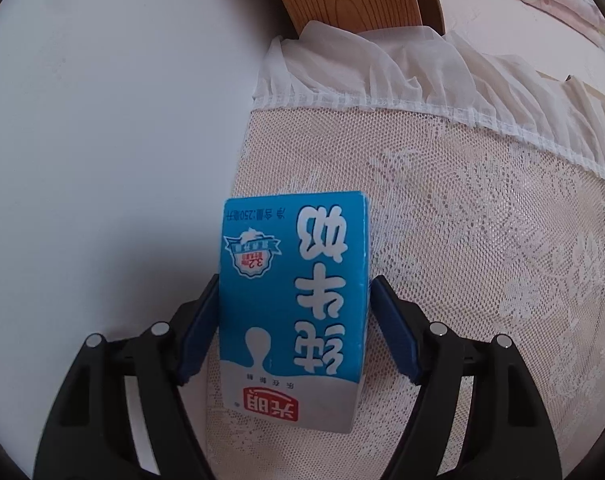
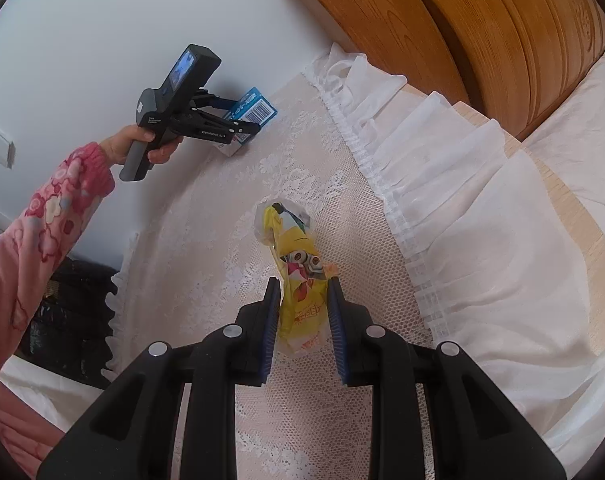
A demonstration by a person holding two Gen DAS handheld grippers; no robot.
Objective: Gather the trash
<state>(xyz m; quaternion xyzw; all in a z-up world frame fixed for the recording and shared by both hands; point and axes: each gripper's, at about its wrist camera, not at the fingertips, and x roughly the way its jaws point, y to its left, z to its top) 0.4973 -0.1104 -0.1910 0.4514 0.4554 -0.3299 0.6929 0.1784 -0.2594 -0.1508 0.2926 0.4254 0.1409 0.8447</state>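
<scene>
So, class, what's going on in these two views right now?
A person is clearing trash off a lace-covered surface with a handheld tool in each hand. The right tool is shut on a yellow snack wrapper. The left tool straddles a blue milk carton by the wall; its right pad looks clear of the carton, so it seems open.

The carton (image 1: pixel 292 304) stands on the lace cloth (image 1: pixel 482 280) at its edge beside the wall (image 1: pixel 102 120), between the fingers (image 1: pixel 196 332) of the left gripper (image 1: pixel 292 336), with a gap showing at the right one. In the right wrist view that carton (image 2: pixel 248 118) is far left, the headboard (image 2: pixel 422 20) behind it to the right. Nearer, mid-cloth, the wrapper (image 2: pixel 298 280) sits between the fingers (image 2: pixel 272 328) of the right gripper (image 2: pixel 304 332), a ruffled edge (image 2: pixel 442 200) to its right.
</scene>
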